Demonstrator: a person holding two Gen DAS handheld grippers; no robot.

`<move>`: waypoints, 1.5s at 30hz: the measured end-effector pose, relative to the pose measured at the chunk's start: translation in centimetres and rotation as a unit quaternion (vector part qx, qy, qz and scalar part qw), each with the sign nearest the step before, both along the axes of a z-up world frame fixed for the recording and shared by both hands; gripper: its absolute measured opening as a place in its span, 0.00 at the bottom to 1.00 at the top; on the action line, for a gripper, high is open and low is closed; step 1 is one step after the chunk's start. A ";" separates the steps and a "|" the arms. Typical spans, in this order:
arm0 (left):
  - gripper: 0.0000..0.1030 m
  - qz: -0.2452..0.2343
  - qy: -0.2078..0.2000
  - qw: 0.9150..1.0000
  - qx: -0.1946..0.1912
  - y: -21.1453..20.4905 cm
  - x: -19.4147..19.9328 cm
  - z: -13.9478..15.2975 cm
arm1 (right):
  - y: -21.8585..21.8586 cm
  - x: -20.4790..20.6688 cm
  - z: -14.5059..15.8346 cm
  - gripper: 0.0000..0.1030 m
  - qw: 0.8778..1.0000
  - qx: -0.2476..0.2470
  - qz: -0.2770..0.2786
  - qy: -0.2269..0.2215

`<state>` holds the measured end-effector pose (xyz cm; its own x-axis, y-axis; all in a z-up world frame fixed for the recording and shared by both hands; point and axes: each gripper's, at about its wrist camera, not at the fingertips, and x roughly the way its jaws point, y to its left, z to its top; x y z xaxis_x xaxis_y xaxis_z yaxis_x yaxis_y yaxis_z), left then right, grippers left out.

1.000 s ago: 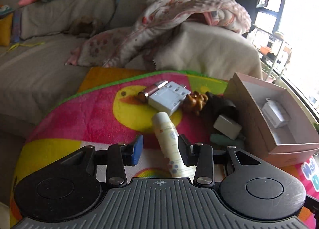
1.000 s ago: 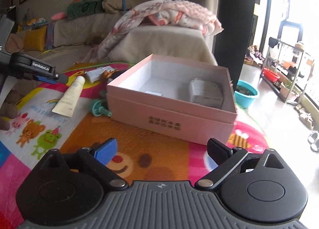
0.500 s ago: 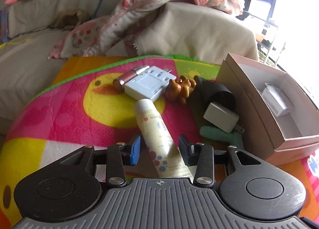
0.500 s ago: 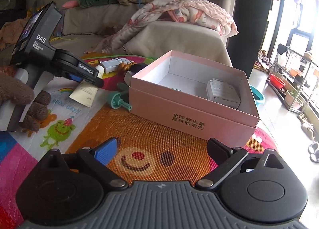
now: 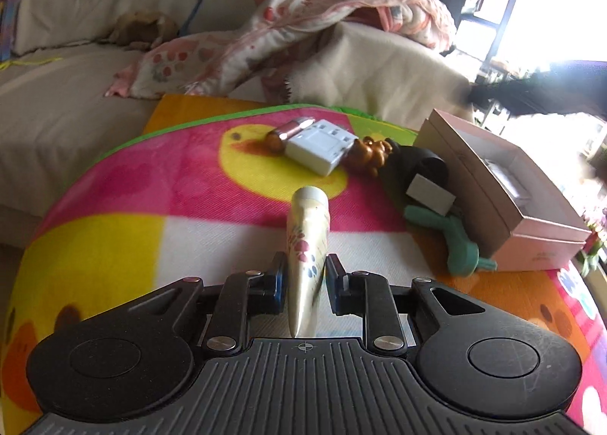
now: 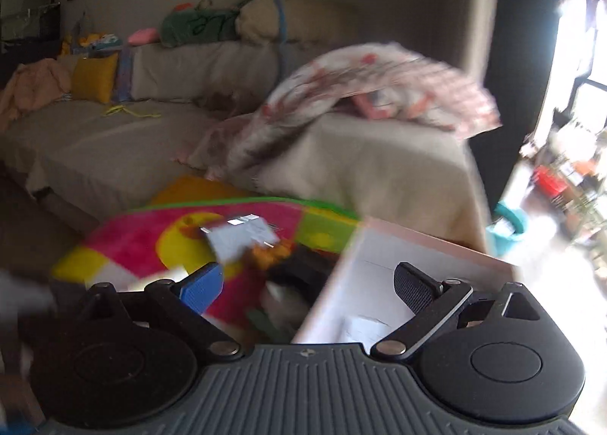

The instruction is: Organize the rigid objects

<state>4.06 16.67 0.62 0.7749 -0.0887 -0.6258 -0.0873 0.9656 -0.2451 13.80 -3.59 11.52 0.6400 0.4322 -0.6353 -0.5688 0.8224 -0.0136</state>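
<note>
Our left gripper (image 5: 302,285) holds the cream tube (image 5: 306,245) near its flat end, lifted above the mat (image 5: 197,184). We judge it light, soft and somewhat slippery. Our right gripper (image 6: 307,289) is wide open, holding nothing. Farther right, the pink box (image 5: 504,203) contains a small white packet (image 5: 510,179).

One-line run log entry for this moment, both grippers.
left gripper: shut on cream tube, lifted off mat | right gripper: open, empty, over pink box | view blurred

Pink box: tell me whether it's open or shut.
Open. The pink box has no lid on, and its white inside holds a small white packet.
</note>
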 end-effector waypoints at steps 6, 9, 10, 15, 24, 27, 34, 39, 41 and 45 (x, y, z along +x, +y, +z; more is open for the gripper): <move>0.24 0.010 -0.019 0.999 -0.028 1.2 -1.3 -0.5 | 12.2 9.2 -4.0 0.94 0.997 -0.049 0.013 0.064; 0.24 0.008 -0.019 0.999 -0.034 1.7 -1.6 -0.6 | 16.1 12.2 -6.8 0.86 0.993 -0.102 0.014 0.059; 0.24 0.008 -0.019 0.999 -0.037 1.9 -1.6 -0.6 | 16.7 13.0 -7.7 0.84 0.990 -0.126 0.018 0.069; 0.24 0.011 -0.022 0.996 -0.084 3.5 -1.4 -1.0 | 14.5 13.5 -8.6 0.66 0.979 -0.155 0.058 0.117; 0.24 0.011 -0.022 0.995 -0.094 3.5 -2.0 -1.2 | 6.9 2.3 -8.9 0.50 0.979 -0.098 0.099 0.152; 0.24 0.005 -0.018 0.996 -0.088 2.5 -2.5 -1.1 | 3.8 -2.3 -9.0 0.49 0.982 -0.098 0.103 0.128; 0.24 -0.053 -0.001 0.996 -0.076 -2.5 -3.6 -0.8 | -4.0 -8.9 -9.1 0.56 0.988 -0.116 0.072 0.067; 0.24 -0.085 0.001 0.994 -0.066 -6.9 -3.8 -0.9 | -9.4 -12.0 -9.1 0.82 0.986 -0.166 -0.004 -0.030; 0.26 -0.099 -0.004 0.993 -0.061 -8.3 -3.8 -1.0 | -11.2 -12.8 -9.0 0.83 0.987 -0.155 -0.022 -0.029; 0.32 -0.111 -0.014 0.994 -0.004 -11.2 -4.0 -0.9 | -14.2 -13.6 -9.1 0.83 0.993 -0.107 -0.051 -0.008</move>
